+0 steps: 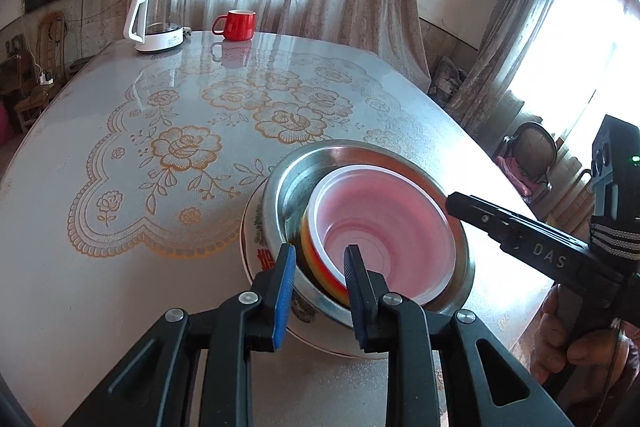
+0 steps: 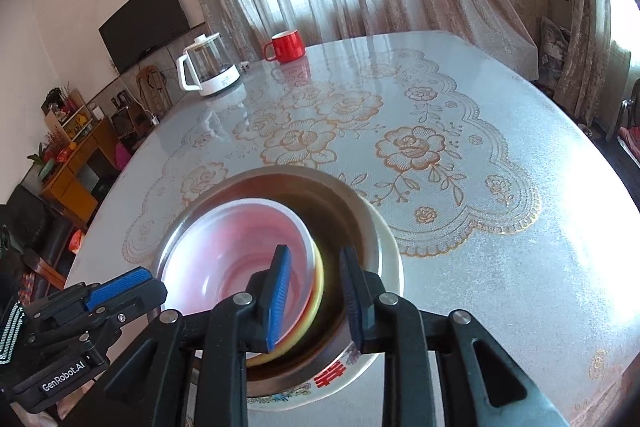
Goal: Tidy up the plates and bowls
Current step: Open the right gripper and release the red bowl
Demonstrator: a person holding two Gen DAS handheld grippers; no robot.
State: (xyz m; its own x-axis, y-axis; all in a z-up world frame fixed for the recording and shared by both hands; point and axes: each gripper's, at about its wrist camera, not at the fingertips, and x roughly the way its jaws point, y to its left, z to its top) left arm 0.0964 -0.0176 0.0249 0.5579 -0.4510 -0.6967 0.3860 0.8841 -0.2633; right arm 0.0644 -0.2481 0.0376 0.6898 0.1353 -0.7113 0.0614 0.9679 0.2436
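Note:
A pink plastic bowl with an orange-yellow outside (image 1: 384,223) (image 2: 236,259) sits tilted inside a steel bowl (image 1: 296,179) (image 2: 344,203), which rests in a white plate with red characters (image 1: 256,239) (image 2: 384,267) on the table. My left gripper (image 1: 320,267) is open, its jaws astride the pink bowl's near rim, without pinching it. My right gripper (image 2: 314,279) is open, its jaws astride the pink bowl's right rim. Each gripper also shows in the other's view: the right one (image 1: 520,227), the left one (image 2: 116,287).
A red mug (image 1: 236,25) (image 2: 286,46) and a glass kettle on a white base (image 1: 156,19) (image 2: 208,67) stand at the table's far edge. The table (image 1: 160,147) (image 2: 480,187) has a floral cover. Chairs, a cabinet and curtains surround it.

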